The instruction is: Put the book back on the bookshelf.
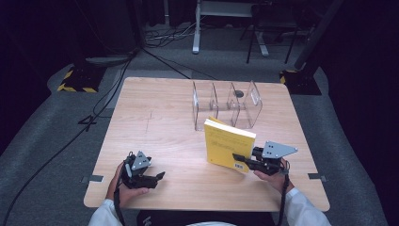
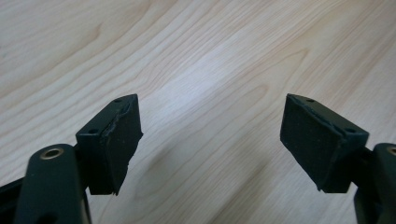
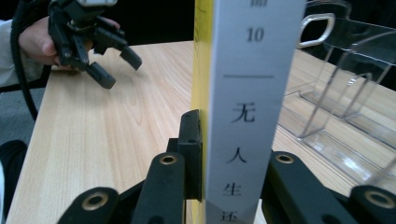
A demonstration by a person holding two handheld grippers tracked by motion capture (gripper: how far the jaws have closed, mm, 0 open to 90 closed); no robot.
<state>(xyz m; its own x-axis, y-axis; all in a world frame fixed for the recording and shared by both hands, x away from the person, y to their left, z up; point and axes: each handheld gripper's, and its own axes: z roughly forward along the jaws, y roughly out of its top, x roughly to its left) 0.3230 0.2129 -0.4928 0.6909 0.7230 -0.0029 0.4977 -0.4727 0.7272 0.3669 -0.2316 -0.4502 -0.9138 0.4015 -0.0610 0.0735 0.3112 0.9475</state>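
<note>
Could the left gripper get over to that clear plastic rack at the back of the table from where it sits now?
Probably yes. The left gripper is open and empty at the near edge, and bare table lies between it and the clear rack. The yellow book, held by the right gripper, stands off to the side.

left tool [image 1: 159, 177]: jaws spread wide, low over table | right tool [image 1: 238, 158]: jaws clamped, held upright

Rack [image 1: 228, 104]: surface [image 1: 155, 117], 12 o'clock edge.
Book [image 1: 227, 143]: just before rack, upright.
Right gripper [image 1: 242, 160]: 4 o'clock, at book.
Left gripper [image 1: 157, 178]: 7 o'clock.
</note>
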